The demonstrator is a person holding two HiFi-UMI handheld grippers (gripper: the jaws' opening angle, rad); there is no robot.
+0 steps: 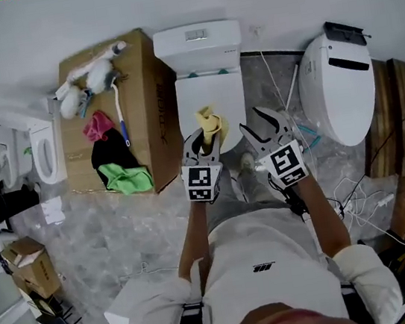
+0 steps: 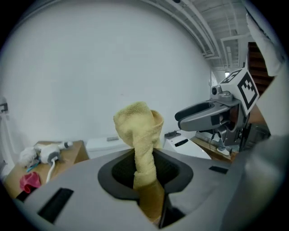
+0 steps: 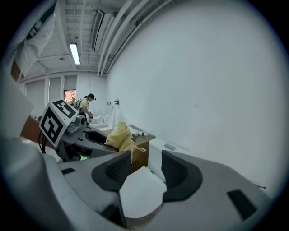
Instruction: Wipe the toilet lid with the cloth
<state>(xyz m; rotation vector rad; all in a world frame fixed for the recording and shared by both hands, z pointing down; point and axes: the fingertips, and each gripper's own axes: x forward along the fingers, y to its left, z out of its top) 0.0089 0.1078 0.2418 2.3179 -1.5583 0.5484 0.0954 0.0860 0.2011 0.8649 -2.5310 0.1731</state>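
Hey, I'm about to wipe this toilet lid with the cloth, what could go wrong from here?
1. The yellow cloth is pinched as a twisted bunch in the left gripper, so only a small patch may touch the toilet lid, and the hard jaws might scrape it.
2. The right gripper hangs open and empty close beside the left one; they may knock together during strokes.

The toilet lid (image 1: 211,92) lies bare from its middle to the tank (image 1: 198,45) at the far end. A cardboard box (image 1: 136,69) stands close beside the toilet's left side. On the right, open floor (image 1: 255,82) crossed by a thin cable (image 1: 273,79) reaches a second toilet (image 1: 343,91).
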